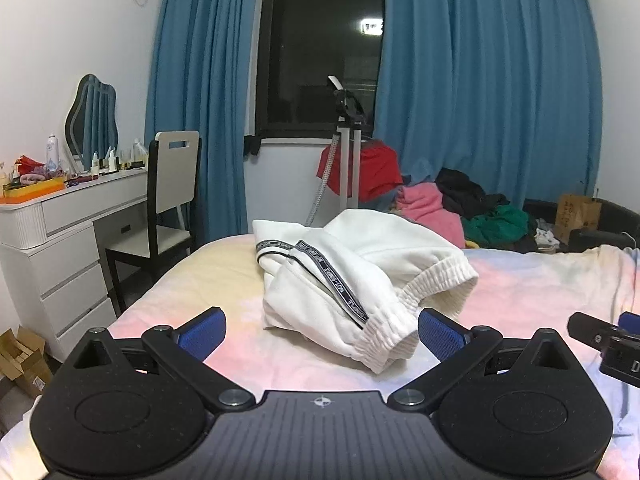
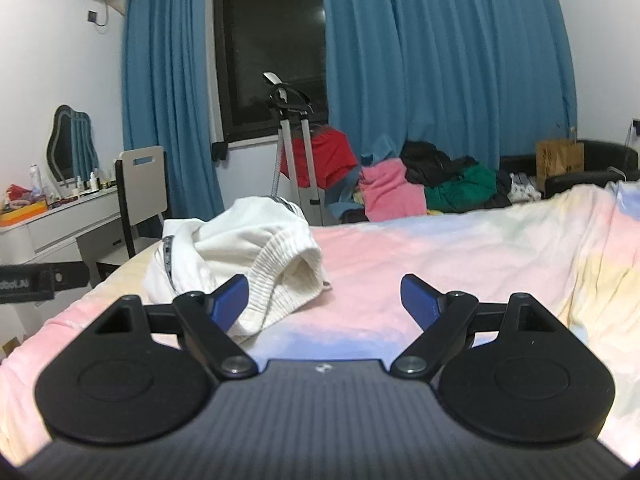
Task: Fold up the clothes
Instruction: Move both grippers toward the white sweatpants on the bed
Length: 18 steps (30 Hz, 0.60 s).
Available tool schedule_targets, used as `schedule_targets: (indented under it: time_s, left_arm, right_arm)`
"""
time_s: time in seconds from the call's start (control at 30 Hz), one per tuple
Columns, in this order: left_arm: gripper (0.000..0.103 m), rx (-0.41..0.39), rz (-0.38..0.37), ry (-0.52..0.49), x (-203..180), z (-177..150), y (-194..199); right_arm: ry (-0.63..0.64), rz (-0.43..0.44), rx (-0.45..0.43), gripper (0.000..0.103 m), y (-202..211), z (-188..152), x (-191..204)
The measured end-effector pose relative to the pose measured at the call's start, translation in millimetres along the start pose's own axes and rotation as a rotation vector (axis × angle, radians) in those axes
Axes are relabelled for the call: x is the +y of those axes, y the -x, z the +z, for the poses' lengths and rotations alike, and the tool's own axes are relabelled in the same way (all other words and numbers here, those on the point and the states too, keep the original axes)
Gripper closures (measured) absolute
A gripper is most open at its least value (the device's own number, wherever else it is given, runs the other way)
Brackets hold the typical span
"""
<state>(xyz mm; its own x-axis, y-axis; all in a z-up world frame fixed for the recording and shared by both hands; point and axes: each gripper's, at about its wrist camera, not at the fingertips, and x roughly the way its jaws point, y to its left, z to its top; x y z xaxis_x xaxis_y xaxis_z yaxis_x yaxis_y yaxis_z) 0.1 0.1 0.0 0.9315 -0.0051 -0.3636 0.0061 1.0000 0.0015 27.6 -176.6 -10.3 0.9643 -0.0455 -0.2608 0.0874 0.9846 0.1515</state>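
Observation:
White sweatpants (image 1: 352, 268) with a black lettered side stripe lie bunched in a folded heap on the pastel bedspread (image 1: 224, 280). Their elastic waistband faces me. My left gripper (image 1: 320, 330) is open just in front of the waistband, blue pads spread wide and holding nothing. In the right wrist view the same sweatpants (image 2: 240, 256) sit to the left of centre. My right gripper (image 2: 324, 300) is open, its left pad in front of the waistband opening and its right pad over bare bedspread (image 2: 460, 256). The right gripper's tip (image 1: 600, 340) shows at the left wrist view's right edge.
A pile of pink, green and black clothes (image 1: 472, 208) lies beyond the bed's far side, beside a garment steamer stand (image 1: 346, 144) draped with red cloth. A white dressing table (image 1: 72, 216) and chair (image 1: 172, 196) stand left of the bed. Blue curtains (image 1: 488, 80) hang behind.

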Motion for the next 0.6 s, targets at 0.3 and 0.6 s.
schedule_targets:
  time_s: [0.3,0.6]
  left_arm:
    - [0.000,-0.026,-0.016,-0.042,-5.1,-2.8,5.9]
    - [0.000,-0.019,-0.017,-0.042,-11.0,-8.1,7.3]
  right_arm:
    - [0.033,-0.011,0.018,0.018,-1.2,-4.6,1.8]
    - [0.035,0.000,0.011,0.018,4.7,-4.9,6.7]
